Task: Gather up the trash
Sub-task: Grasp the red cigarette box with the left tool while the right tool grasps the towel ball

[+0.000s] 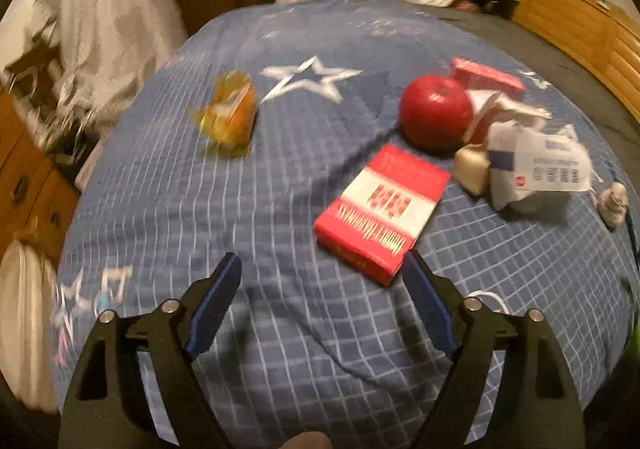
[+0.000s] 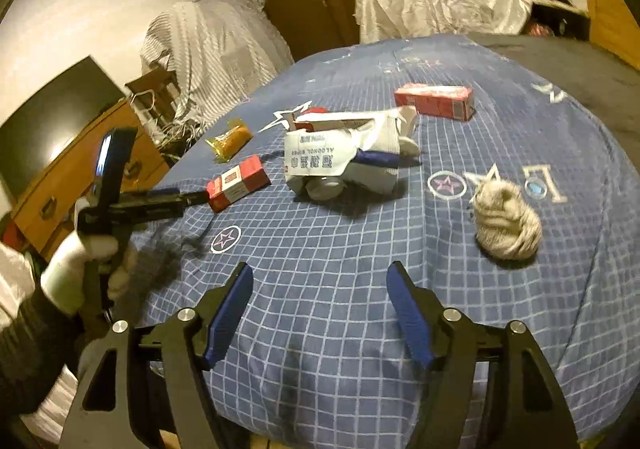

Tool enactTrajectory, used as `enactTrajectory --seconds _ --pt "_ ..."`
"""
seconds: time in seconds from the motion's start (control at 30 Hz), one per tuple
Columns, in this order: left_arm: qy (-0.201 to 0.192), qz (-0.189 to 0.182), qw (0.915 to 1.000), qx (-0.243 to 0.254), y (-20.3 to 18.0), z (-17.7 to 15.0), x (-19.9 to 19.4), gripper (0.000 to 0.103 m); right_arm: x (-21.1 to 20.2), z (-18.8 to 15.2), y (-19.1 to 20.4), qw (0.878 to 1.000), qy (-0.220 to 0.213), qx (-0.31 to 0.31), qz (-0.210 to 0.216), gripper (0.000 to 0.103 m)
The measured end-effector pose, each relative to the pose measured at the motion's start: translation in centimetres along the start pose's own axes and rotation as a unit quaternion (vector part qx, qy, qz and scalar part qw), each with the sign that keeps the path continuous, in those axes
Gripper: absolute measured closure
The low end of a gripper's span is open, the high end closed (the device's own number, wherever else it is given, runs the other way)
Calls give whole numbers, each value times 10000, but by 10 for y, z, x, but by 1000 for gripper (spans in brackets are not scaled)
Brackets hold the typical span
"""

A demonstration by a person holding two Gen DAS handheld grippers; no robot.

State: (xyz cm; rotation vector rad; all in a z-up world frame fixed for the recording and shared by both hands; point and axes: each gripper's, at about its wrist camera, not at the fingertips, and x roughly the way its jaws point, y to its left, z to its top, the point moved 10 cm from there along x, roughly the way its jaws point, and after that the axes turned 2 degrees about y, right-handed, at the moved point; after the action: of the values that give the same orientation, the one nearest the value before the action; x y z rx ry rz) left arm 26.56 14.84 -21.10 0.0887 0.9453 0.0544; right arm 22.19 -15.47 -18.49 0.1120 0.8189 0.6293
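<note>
Plainly, both the left claw [image 1: 322,269] and right claw [image 2: 320,277] gape wide and empty over the bed [image 1: 280,189]. Trash, a red carton [image 1: 382,213] and crumpled wipes packet [image 2: 340,159], lies beside the apple [image 1: 436,111]; a careless grab could take fruit instead.

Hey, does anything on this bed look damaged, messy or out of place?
Yes. A torn, crumpled white wipes packet lies mid-bed, with a red apple beside it on the bedspread. An orange wrapper sits crumpled apart, and a balled-up sock lies nearby.
</note>
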Motion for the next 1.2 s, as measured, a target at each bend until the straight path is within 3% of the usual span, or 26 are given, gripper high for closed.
enactTrajectory --seconds 0.1,0.13,0.2,0.27,0.37,0.5,0.6,0.8,0.93,1.2 --pt "-170 -237 9983 513 -13 15 0 13 -14 11 -8 9991 -57 -365 -216 26" --pt "-116 -423 9968 673 -20 19 4 12 -16 16 -14 9983 -29 -478 -317 24" --pt "38 -434 9947 930 -26 24 18 12 -17 22 -26 9964 67 -667 -524 20" --pt "164 -444 9925 1125 -31 26 29 12 -11 28 -46 9927 314 -876 -774 17" --pt "248 -527 9899 1296 -40 26 35 12 9 26 -75 9892 868 -899 -761 17" --pt "365 -533 9867 1494 -49 28 50 12 29 22 -104 9848 1295 -832 -803 17" --pt "472 -554 9849 1570 -54 27 59 22 44 19 -116 9807 1547 -887 -799 17" --pt "535 -702 9836 1571 -64 26 64 38 63 9 -126 9713 1874 -1073 -1000 37" --pt "499 -630 9844 1568 -67 25 63 39 65 8 -138 9693 1913 -1016 -1163 50" --pt "411 -522 9878 1408 -66 24 61 40 69 6 -145 9731 1650 -817 -1383 59"
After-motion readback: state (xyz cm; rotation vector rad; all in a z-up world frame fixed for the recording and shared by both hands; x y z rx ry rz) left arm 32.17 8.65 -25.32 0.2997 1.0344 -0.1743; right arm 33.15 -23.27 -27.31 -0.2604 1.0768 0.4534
